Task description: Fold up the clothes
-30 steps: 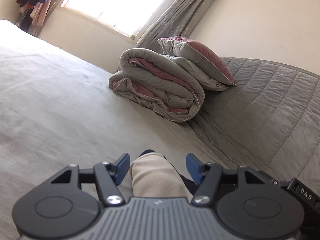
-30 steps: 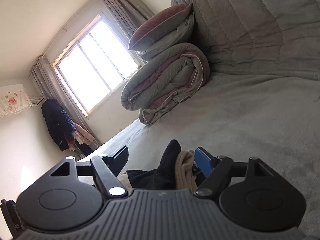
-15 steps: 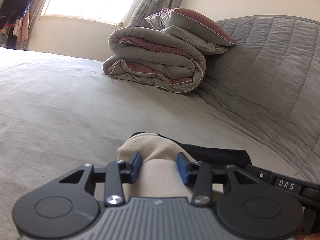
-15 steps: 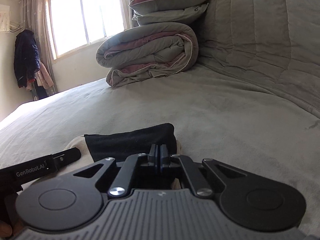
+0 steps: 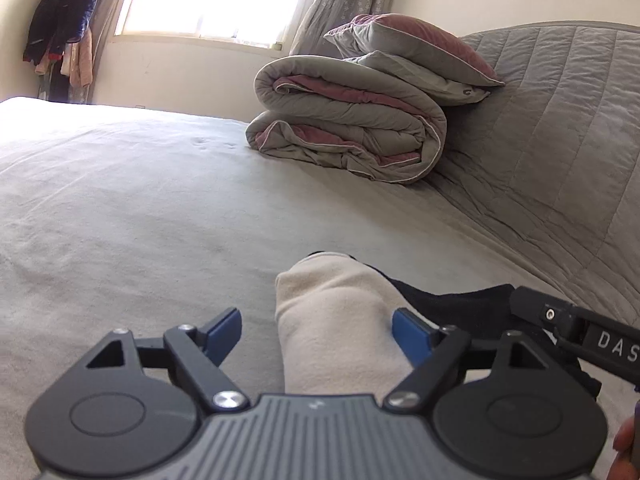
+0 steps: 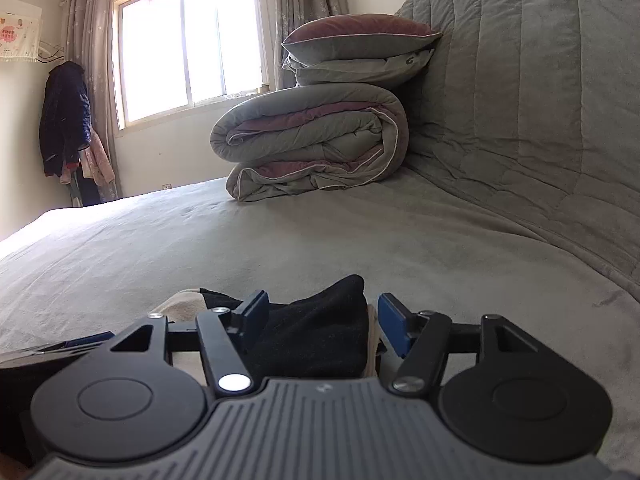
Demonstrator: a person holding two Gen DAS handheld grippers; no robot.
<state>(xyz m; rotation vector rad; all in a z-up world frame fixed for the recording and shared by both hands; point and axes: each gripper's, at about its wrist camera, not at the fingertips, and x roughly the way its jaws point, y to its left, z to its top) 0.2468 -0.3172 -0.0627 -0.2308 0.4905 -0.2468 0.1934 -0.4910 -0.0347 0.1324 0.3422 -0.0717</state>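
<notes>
A folded garment, beige (image 5: pixel 340 320) on one side and black (image 5: pixel 452 304) on the other, lies on the grey bed (image 5: pixel 140 208). My left gripper (image 5: pixel 318 334) is open, its blue pads on either side of the beige part without pinching it. My right gripper (image 6: pixel 320 320) is open around the black part (image 6: pixel 316 332); a bit of beige (image 6: pixel 180 304) shows to its left. The right gripper's body (image 5: pixel 580 328) shows at the right edge of the left wrist view.
A rolled grey and mauve duvet (image 5: pixel 348 128) with pillows (image 5: pixel 412 56) on top lies at the far end of the bed against the quilted headboard (image 5: pixel 560 128). A window (image 6: pixel 188 48) and hanging coats (image 6: pixel 66 120) are beyond the bed.
Both grippers have opened: the left one widened around the beige part, and the right one, shut half a second ago, now stands apart around the black part. The garment rests on the bed.
</notes>
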